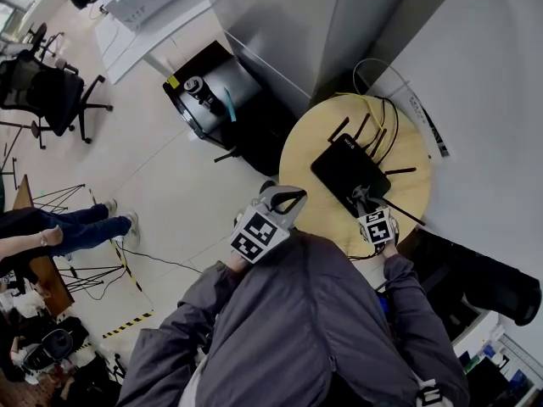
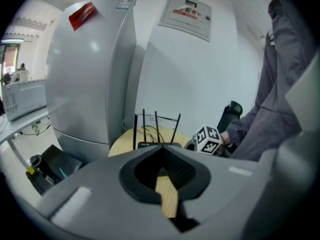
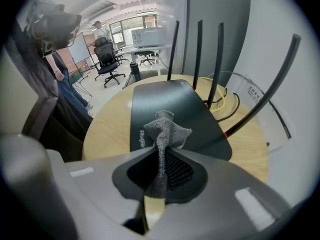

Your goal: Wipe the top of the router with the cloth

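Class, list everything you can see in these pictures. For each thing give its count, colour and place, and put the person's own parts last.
router: one, black, antennas raised, on the table
cloth: one, grey, clamped in the right gripper over the router's near end
table: one, round, light wood, by the wall
cables: several, yellow and black, behind the router
refrigerator: one, silver-grey, beyond the table
office chairs: at least two, black, far left floor
bystander: one, blue jeans, left floor
left gripper: grey, shut, empty, at the table's edge
right gripper: grey, shut on the cloth

Round wooden table [image 1: 302, 164] with router [image 1: 349, 173], perhaps cables [image 1: 391, 131].
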Motion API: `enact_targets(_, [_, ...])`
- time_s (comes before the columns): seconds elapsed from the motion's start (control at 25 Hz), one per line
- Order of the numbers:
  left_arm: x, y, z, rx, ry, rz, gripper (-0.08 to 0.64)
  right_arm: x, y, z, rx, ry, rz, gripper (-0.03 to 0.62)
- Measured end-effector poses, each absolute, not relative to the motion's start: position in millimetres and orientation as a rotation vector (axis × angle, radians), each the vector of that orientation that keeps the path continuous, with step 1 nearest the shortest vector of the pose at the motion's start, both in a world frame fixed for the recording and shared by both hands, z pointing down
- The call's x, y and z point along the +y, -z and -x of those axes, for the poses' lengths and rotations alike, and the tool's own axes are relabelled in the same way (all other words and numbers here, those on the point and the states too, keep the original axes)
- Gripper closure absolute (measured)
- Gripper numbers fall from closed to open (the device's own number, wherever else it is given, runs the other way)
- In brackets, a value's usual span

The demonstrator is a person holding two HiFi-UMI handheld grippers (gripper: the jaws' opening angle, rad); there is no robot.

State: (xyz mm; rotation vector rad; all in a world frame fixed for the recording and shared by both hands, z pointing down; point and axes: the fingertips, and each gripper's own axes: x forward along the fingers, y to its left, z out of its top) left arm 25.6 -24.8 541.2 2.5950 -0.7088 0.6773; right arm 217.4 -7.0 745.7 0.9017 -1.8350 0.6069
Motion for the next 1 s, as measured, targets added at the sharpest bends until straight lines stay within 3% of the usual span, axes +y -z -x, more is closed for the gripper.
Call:
enact_targets(0.24, [-20,-541,-30,-0.699,-0.681,-2.599,0.560,11,-745,-205,-1.894,-0.604,-0.876,0.563])
enact_targets(0.56, [-9,-543,-33,-0.695,-0.685,-2.591,0.560,9,-750,-269,-1.827,-0.700,-1.109,0.563])
enact_targets(1.0, [6,-542,-48,-0.713,-0.697,-2.593,0.560,2,-767,-294,-1.760,-0.647,-1.120,0.563])
